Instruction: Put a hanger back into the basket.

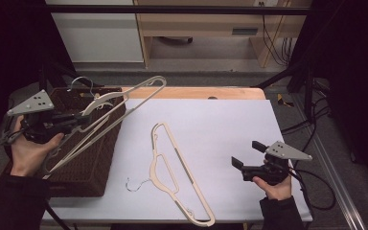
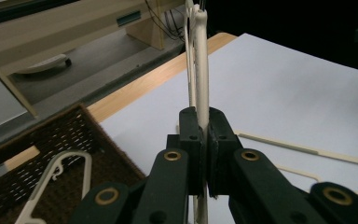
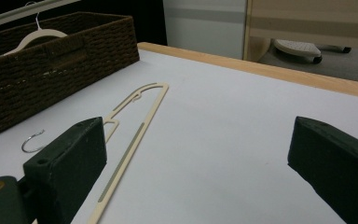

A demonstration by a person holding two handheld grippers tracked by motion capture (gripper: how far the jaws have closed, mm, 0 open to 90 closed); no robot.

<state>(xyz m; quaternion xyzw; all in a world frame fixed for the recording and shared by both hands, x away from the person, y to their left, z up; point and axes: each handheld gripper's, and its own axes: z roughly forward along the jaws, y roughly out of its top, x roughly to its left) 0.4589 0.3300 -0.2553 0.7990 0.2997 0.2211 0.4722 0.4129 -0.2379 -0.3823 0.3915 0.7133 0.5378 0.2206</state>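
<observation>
Table: we see a white table top (image 1: 220, 124) with a wooden strip along its far edge, viewed from above the person's side.
Basket: a dark brown woven basket (image 1: 93, 163) sits at the table's left end; a cream hanger with a wire hook (image 3: 39, 33) lies inside it.
Left gripper: the left gripper (image 1: 84, 117) is held in the person's left hand (image 1: 28, 151) above the basket, a grey three-cornered plate on top.
Left jaws: pressed together on a cream hanger – in the left gripper view we see its thin edge squeezed between the two black jaws.
Held hanger: this hanger (image 1: 139, 98) is lifted off the table, tilted, its far end reaching up and right past the basket's rim, its lower end down over the basket near the hand.
Flat hanger: another cream hanger (image 1: 172, 167) lies flat near the table's middle, running from the centre toward the near edge, its small wire hook pointing left.
Right gripper: the right gripper (image 1: 248, 155) is in the person's right hand (image 1: 275, 187) at the table's right – near the flat hanger, not touching it.
Right jaws: spread wide apart, with bare table top between them.
</observation>
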